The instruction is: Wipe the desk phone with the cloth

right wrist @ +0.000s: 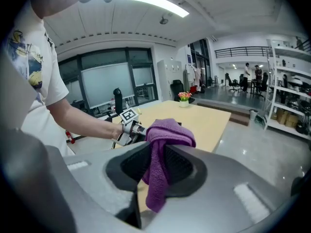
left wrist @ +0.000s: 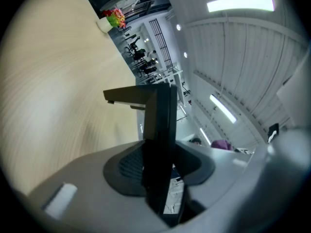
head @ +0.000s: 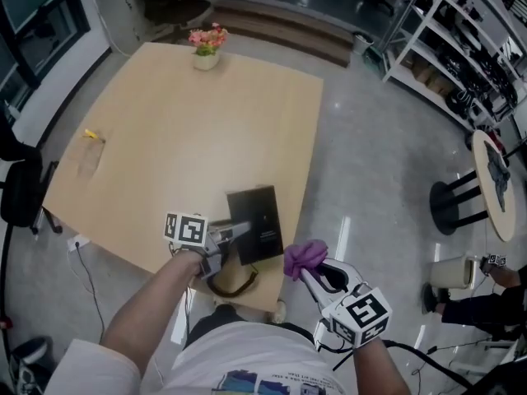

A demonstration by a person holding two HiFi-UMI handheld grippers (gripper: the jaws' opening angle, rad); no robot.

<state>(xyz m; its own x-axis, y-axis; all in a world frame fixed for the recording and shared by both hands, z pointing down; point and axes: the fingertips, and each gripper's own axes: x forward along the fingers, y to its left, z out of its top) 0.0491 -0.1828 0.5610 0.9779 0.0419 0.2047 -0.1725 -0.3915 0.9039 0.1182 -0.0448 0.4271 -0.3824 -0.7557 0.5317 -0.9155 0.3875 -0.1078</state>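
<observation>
The black desk phone [head: 257, 223] lies at the near edge of the wooden table [head: 189, 130], and its cord [head: 233, 285] loops down over that edge. My left gripper [head: 238, 230] is shut on the phone's left side. In the left gripper view the phone [left wrist: 160, 115] stands edge-on between the jaws of my left gripper [left wrist: 158, 165], both pads pressing on it. My right gripper [head: 307, 271] hovers just right of the phone, off the table's corner, shut on a bunched purple cloth [head: 305, 257]. The cloth [right wrist: 164, 135] hangs down between the jaws of the right gripper [right wrist: 155, 166].
A small pot of pink flowers [head: 206, 48] stands at the table's far edge and a small yellow item [head: 93, 136] lies near its left edge. A black chair [head: 20, 192] is at the left, metal shelving [head: 461, 39] and a round side table [head: 494, 183] at the right.
</observation>
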